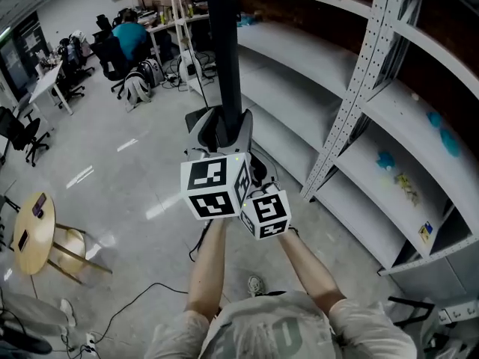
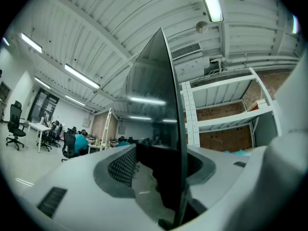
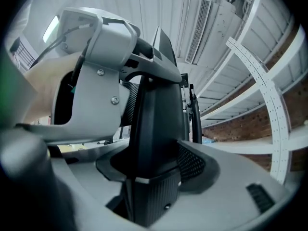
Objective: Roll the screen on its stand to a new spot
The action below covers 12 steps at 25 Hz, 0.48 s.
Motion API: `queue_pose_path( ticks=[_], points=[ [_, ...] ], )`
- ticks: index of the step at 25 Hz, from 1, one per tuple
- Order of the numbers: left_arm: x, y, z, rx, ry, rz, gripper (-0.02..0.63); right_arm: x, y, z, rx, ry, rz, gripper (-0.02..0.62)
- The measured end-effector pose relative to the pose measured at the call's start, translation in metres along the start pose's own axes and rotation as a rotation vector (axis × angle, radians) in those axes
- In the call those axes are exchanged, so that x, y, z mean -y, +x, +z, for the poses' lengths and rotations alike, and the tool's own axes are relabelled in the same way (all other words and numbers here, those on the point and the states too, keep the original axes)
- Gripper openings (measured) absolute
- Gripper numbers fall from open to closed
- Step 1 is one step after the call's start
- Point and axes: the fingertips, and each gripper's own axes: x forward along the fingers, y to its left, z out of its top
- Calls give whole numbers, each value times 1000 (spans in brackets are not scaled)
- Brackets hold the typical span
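The tall black screen (image 1: 223, 43) stands edge-on in front of me in the head view, on a shiny grey floor. Both grippers hold it at about waist height, their marker cubes side by side. My left gripper (image 1: 208, 129) has the thin edge of the screen (image 2: 159, 105) between its pads, so the left gripper (image 2: 163, 167) is shut on it. My right gripper (image 1: 238, 137) sits just beside it. In the right gripper view the right gripper (image 3: 154, 162) clamps the screen's thick black back (image 3: 156, 124), with the left gripper (image 3: 96, 57) above and to the left.
White metal shelving (image 1: 352, 103) runs close along the right, with a few teal items (image 1: 385, 159) on it. A round wooden table (image 1: 34, 230) stands at the left. Cables (image 1: 150, 290) trail on the floor near my feet. Desks, office chairs and a seated person (image 1: 133, 36) are at the far back.
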Motion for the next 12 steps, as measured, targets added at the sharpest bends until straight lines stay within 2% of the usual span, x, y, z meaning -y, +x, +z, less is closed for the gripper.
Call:
queue_pose_path(
  ticks=[12],
  points=[
    [50, -78, 8, -4, -14, -64, 253, -38, -84, 14, 4, -10, -62, 260]
  ],
)
